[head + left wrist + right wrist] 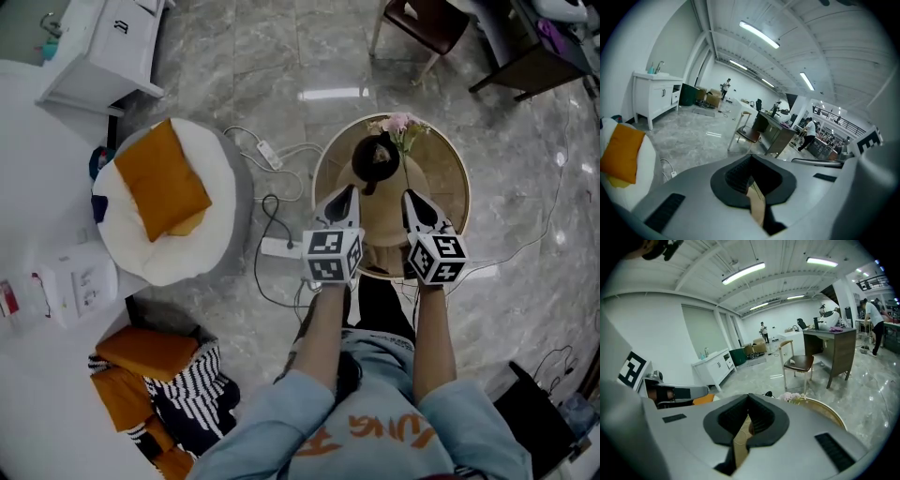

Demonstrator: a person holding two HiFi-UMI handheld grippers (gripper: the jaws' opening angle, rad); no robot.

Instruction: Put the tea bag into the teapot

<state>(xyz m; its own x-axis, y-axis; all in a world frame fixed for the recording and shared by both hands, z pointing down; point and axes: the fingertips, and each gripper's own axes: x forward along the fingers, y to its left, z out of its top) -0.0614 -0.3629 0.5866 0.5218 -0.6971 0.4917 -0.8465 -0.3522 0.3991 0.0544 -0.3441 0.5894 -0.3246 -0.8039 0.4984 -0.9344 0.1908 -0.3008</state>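
A dark teapot stands on the round wooden table in the head view, with pink flowers behind it. My left gripper sits just below and left of the teapot, its jaws together. My right gripper is just below and right of it, also closed. In the left gripper view the left gripper shows shut jaws with nothing between them. The right gripper looks the same in its own view, above the table rim. I see no tea bag in any view.
A white round cushion seat with an orange pillow lies left of the table. A power strip and cables run on the marble floor between them. A white cabinet, a chair and a dark desk stand farther off.
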